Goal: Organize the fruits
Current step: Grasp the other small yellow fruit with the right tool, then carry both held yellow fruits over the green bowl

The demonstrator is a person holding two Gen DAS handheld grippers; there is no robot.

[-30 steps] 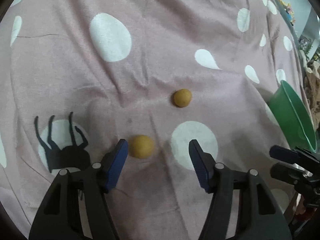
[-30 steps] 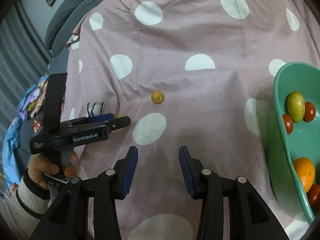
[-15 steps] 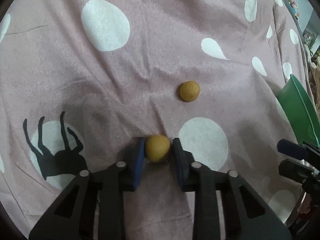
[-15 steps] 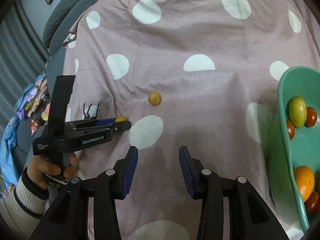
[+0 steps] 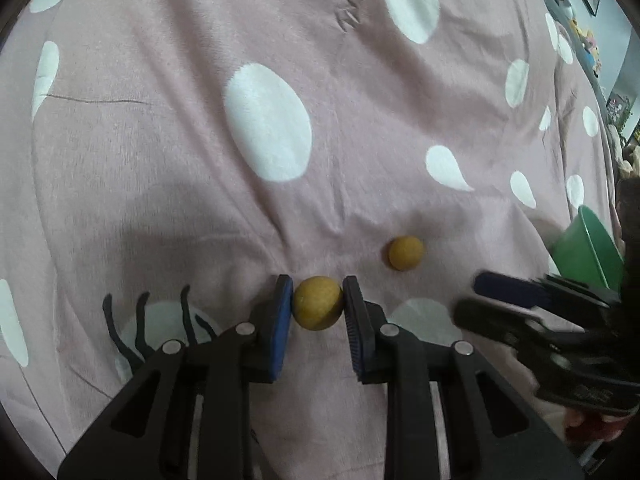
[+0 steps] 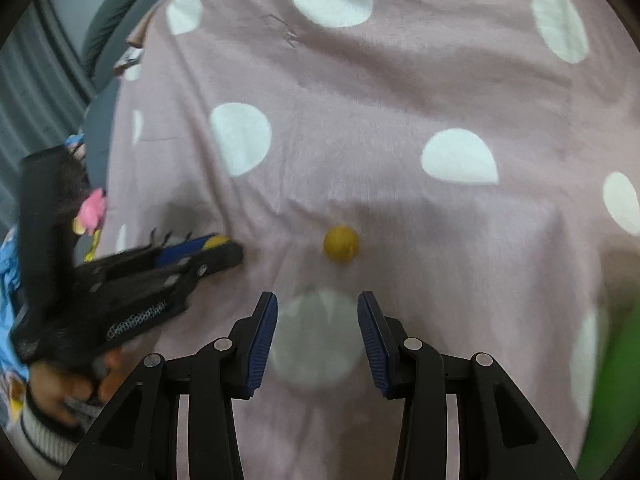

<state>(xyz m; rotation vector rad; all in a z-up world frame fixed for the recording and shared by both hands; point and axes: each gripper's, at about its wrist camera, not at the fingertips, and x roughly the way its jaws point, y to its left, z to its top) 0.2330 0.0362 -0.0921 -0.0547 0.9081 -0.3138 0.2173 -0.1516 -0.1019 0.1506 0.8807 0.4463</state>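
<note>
Now that the left claw (image 5: 318, 307) has closed since a second ago, when its jaws stood wide around the fruit, both blue pads press the sides of a small yellow fruit (image 5: 318, 302). That fruit seems just clear of the pink spotted bedspread (image 5: 160, 140), near its middle, so the pick looks done and the carry to the bowl comes next. The right claw (image 6: 317, 340) stays released and holds nothing, and it has swung toward the second yellow fruit (image 6: 340, 244), which lies on the bedspread just ahead of its jaws. From the left wrist view that fruit sits just beyond the gripped one. A green bowl (image 5: 588, 248) shows only by its rim toward the bedspread's right edge; its contents are hidden now.
</note>
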